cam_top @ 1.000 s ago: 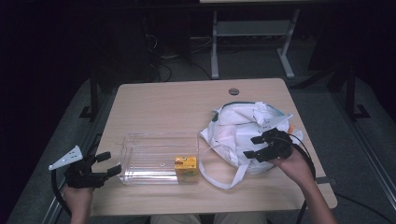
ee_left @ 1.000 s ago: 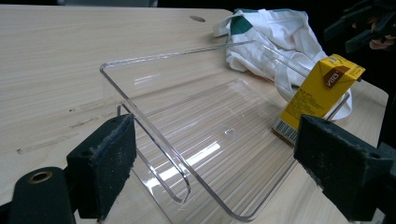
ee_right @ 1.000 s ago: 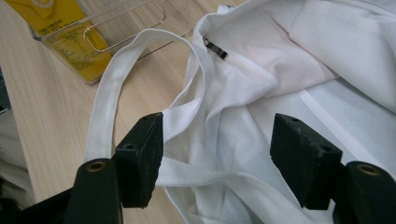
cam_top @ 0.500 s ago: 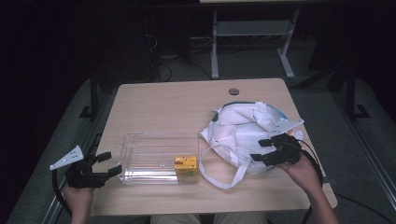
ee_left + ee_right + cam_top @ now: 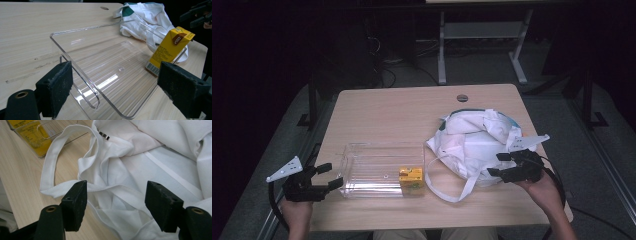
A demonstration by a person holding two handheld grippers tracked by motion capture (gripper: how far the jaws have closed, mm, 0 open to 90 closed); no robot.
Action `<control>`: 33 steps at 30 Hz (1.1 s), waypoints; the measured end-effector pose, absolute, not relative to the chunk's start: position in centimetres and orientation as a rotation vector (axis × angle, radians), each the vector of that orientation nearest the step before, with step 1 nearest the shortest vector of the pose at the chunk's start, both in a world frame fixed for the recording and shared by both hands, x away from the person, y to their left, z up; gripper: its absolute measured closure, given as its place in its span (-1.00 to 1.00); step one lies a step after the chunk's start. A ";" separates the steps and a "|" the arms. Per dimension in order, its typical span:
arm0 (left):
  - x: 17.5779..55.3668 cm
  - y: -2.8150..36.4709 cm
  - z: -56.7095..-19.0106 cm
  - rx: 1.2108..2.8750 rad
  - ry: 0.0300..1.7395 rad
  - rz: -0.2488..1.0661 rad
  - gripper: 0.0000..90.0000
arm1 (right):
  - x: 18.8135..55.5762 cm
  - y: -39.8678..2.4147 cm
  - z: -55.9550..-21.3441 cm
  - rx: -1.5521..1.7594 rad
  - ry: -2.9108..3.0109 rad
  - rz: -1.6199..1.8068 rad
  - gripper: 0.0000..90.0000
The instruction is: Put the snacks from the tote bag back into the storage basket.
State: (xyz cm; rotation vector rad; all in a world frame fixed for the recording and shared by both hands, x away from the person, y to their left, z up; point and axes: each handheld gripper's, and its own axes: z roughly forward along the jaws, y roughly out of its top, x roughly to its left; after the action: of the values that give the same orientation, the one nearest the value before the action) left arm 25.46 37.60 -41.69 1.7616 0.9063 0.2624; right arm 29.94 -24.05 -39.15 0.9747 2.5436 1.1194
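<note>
hovering at the bag [image 5: 472, 145], the right gripper [image 5: 503, 164] holds its jaws half open and empty; the left gripper [image 5: 330, 177], jaws wide and empty, flanks the tray [image 5: 382, 167] corner, ready to steady it.

A crumpled white cloth bag [image 5: 477, 147] with green trim is seen lying slumped just to the right of the clear plastic tray [image 5: 379, 170], its long white strap [image 5: 452, 187] looped flat beside the tray's near corner.

We see a pale wooden worktop [image 5: 387, 107] carrying a clear plastic tray [image 5: 372, 167] just beside a crumpled white cloth bag [image 5: 472, 142].
</note>
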 end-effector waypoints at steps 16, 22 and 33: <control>25.4 37.4 -41.7 1.762 0.906 0.264 -0.72 | 28.7 -25.4 -39.7 1.000 2.495 1.134 -0.25; 25.4 37.3 -41.8 1.761 0.905 0.264 -0.72 | 27.9 -25.8 -40.1 1.011 2.470 1.149 -0.26; 25.5 37.2 -41.8 1.775 0.899 0.263 -0.72 | 26.8 -26.2 -40.8 1.020 2.431 1.170 -0.28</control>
State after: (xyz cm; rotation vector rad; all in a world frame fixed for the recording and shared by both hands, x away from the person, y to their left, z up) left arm 25.46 37.23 -41.78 1.7753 0.8989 0.2633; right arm 26.82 -26.19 -40.81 1.0197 2.4308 1.1698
